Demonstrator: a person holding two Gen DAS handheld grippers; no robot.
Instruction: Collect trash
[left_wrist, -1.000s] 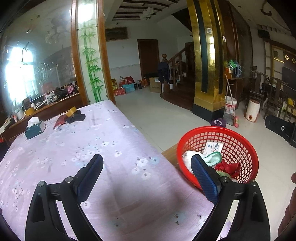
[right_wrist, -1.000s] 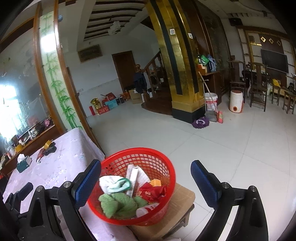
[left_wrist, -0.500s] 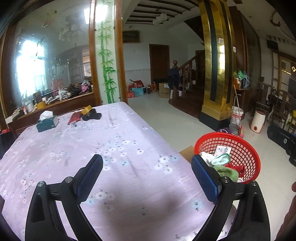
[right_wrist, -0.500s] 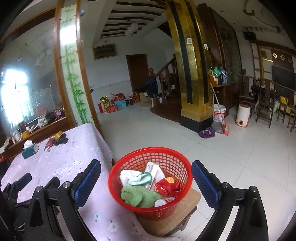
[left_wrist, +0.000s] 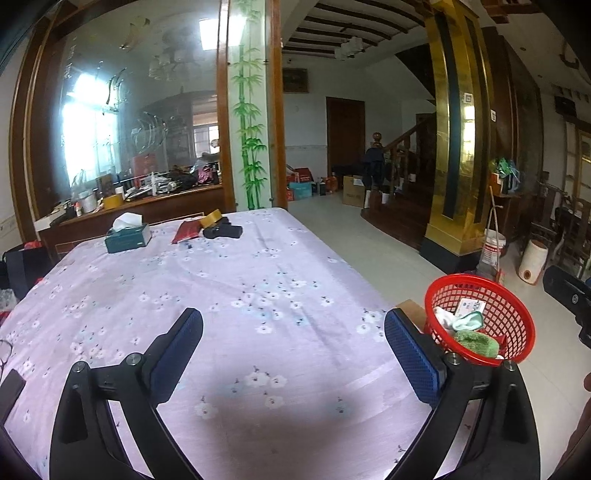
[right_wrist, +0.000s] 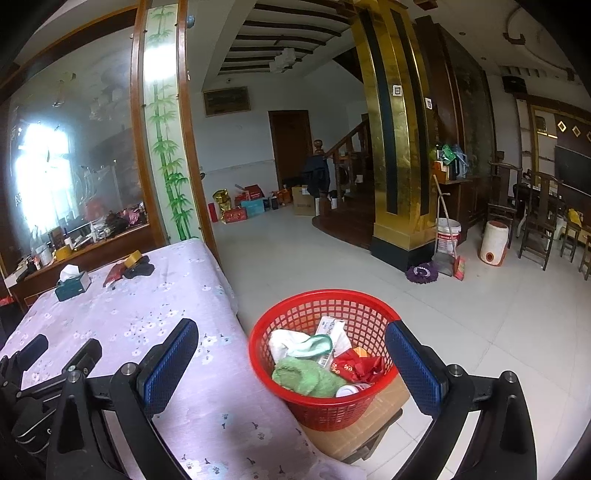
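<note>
A red plastic basket (right_wrist: 317, 306) stands on a low brown stool beside the table's right edge. It holds several pieces of trash: a green cloth (right_wrist: 306, 376), a white cloth, a paper packet and a red wrapper (right_wrist: 356, 367). The basket also shows in the left wrist view (left_wrist: 517, 321). My right gripper (right_wrist: 291, 360) is open and empty, raised in front of the basket. My left gripper (left_wrist: 293, 345) is open and empty above the lilac flowered tablecloth (left_wrist: 221, 295).
At the table's far end lie a teal tissue box (left_wrist: 128, 236), a red packet (left_wrist: 186, 232), a tape roll (left_wrist: 210, 218) and a black object (left_wrist: 223, 232). Tiled floor (right_wrist: 480, 332) spreads to the right, with a gold pillar (right_wrist: 400, 166), bucket and chairs beyond.
Both grippers have drawn back and risen, so the basket looks smaller and lower and more of the table shows. Both stay open and empty.
</note>
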